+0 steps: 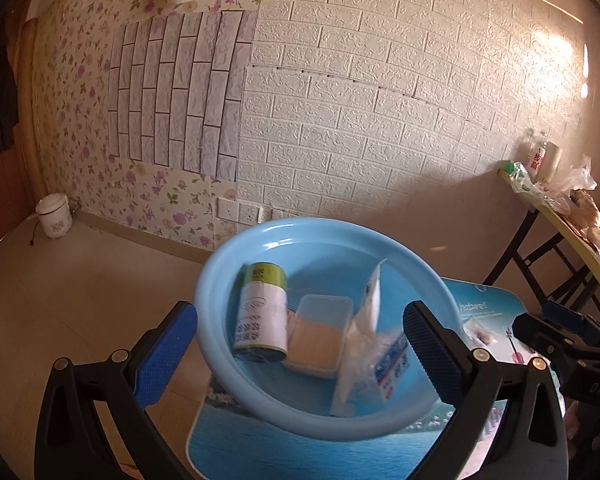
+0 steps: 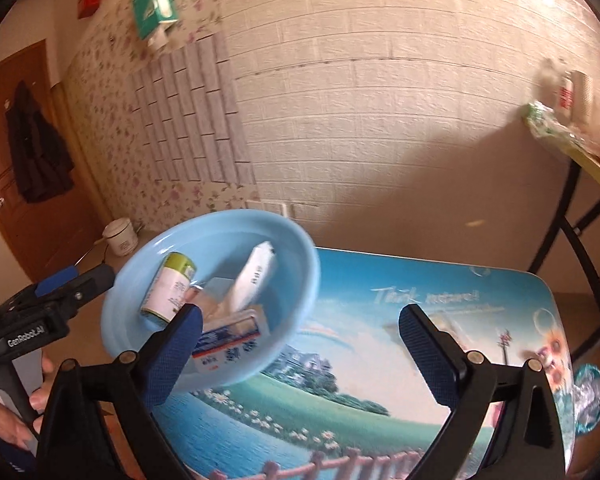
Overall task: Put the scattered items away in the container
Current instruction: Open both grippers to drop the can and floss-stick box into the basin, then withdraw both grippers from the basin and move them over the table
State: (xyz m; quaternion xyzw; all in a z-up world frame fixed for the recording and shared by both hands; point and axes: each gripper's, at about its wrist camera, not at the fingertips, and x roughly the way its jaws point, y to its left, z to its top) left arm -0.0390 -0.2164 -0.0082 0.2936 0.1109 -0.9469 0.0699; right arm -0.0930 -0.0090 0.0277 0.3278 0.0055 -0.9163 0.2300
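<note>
My left gripper (image 1: 300,344) hangs w/ its jaws wide apart, nothing clamped; the light-blue basin (image 1: 220,280) shows between the blue pads but they don't press on it. The basin sits at the tabletop's (image 2: 380,360) left end, its rim past the edge on that side. The tabletop has a printed lake-and-meadow scene.

Inside the basin, left wrist view: a white canister w/ yellow-green top (image 1: 262,312) lies on its side at approx 9 o'clock from center. Just beside it, at center, a clear lidded plastic box (image 1: 320,336). At 3 o'clock a white pouch (image 1: 370,312) leans up against the wall, and at 4 o'clock a blue-and-white carton (image 1: 392,360) lies flat, touching the pouch.

My right gripper (image 2: 298,344) is also spread to full width, empty, over the printed tabletop; its left pad overlaps the basin's near rim in the picture, contact I can't tell. A small clear packet (image 1: 480,332) still lies on the tabletop, at 3 o'clock from the basin, outside it. A crinkly teal wrapper (image 2: 590,398) sits at the tabletop's far right edge. A hand (image 2: 24,412) grips the left gripper's handle at 8 o'clock in the right wrist view.
</note>
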